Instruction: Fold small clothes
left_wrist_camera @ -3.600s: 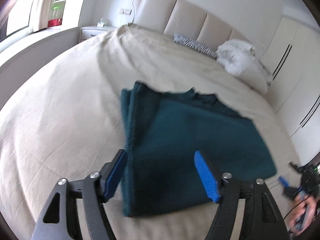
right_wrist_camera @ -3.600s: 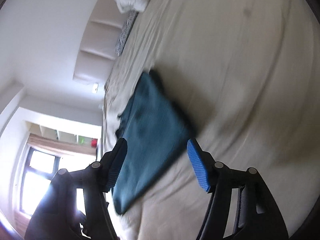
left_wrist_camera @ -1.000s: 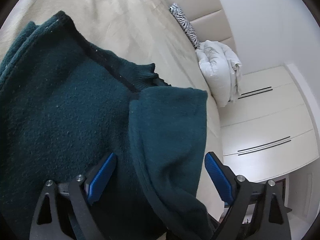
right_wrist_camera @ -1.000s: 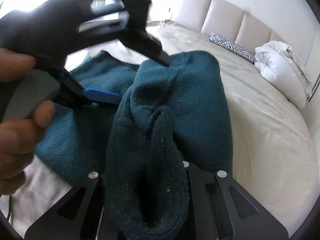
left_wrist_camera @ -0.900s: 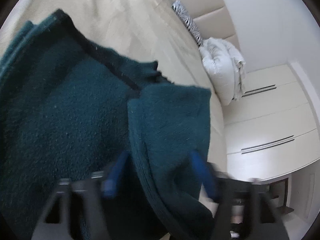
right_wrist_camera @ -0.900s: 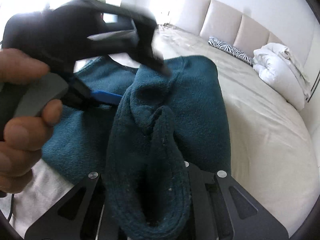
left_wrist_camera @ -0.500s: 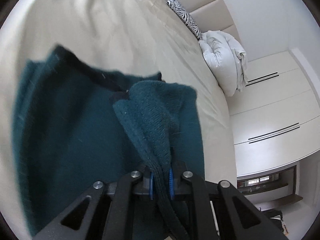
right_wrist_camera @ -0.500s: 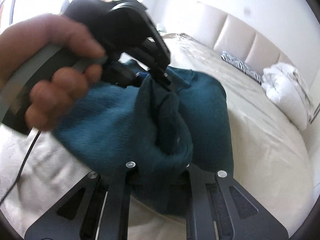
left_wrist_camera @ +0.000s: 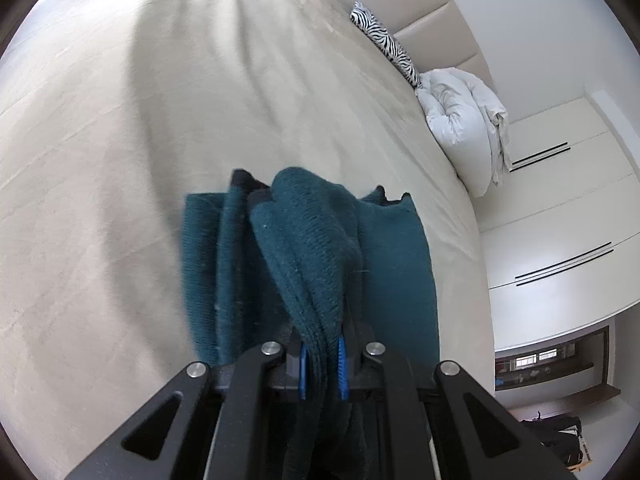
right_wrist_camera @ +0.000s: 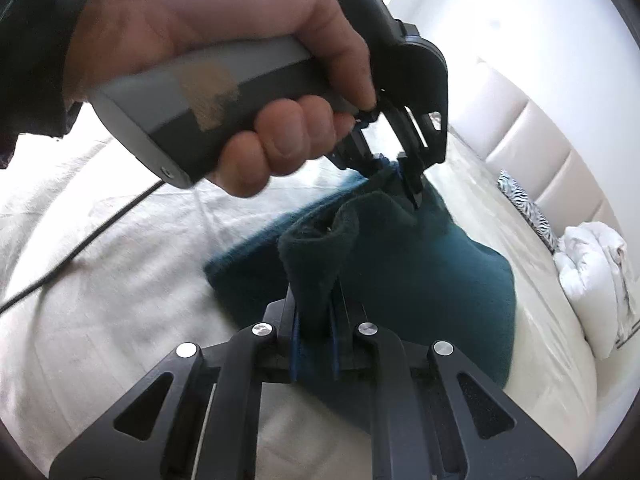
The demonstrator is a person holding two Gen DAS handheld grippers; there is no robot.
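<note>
Mid-fold: left gripper and right gripper both clamped tight on teal sweater, edge lifted off bed, rest lying there. Next probably: carry edge across, lay flat.

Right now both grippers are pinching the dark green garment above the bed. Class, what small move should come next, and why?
Probably carry the pinched edge across and lower it onto the rest of the garment. The left gripper and right gripper are each shut on a bunched fold, and the lower part lies on the bed, so the fold is lifted but not laid.
</note>
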